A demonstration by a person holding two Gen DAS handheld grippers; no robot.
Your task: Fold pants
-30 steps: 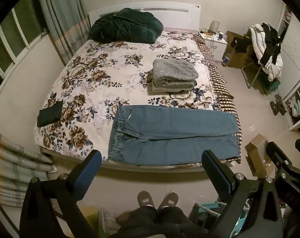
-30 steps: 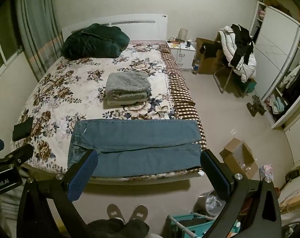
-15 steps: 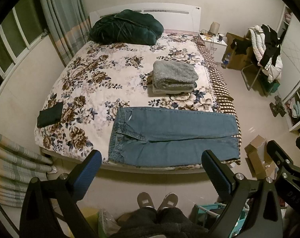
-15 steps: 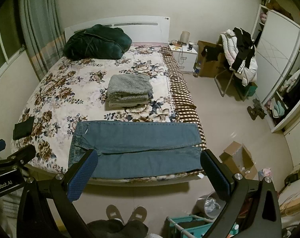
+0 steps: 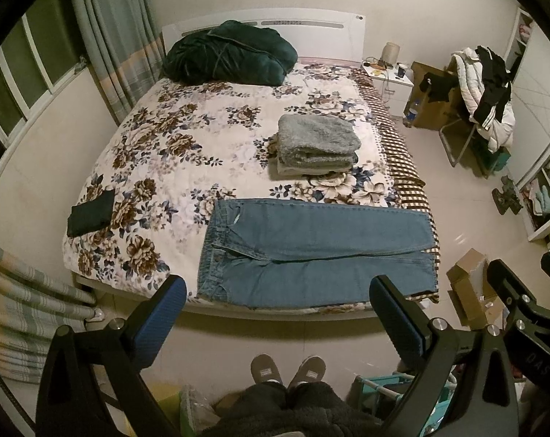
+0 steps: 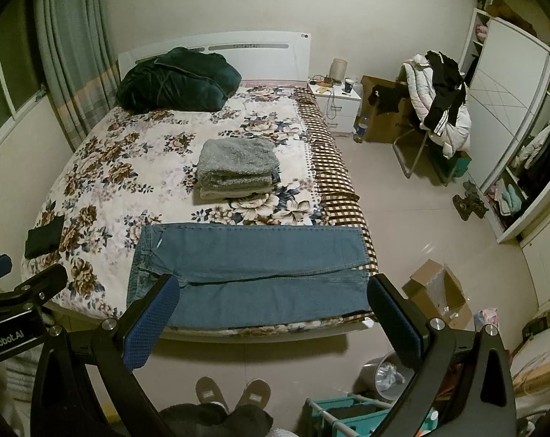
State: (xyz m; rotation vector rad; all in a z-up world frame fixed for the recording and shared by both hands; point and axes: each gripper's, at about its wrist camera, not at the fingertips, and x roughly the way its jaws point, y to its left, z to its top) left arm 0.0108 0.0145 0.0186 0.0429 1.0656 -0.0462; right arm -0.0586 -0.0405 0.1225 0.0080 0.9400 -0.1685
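Observation:
Blue jeans lie flat along the near edge of the bed, waistband to the left, legs to the right; they also show in the right wrist view. The far leg lies partly over the near one. My left gripper is open and empty, held well back from the bed above the floor. My right gripper is open and empty too, at a like distance, to the right of the left one.
A floral bedspread covers the bed. On it lie a folded grey blanket stack, a dark green duvet by the headboard and a small black cloth at left. A cardboard box and bin stand on the floor at right.
Both cameras have tilted or drawn back slightly, so the bed sits a little lower in the views. The jeans have not moved. Both grippers stay open.

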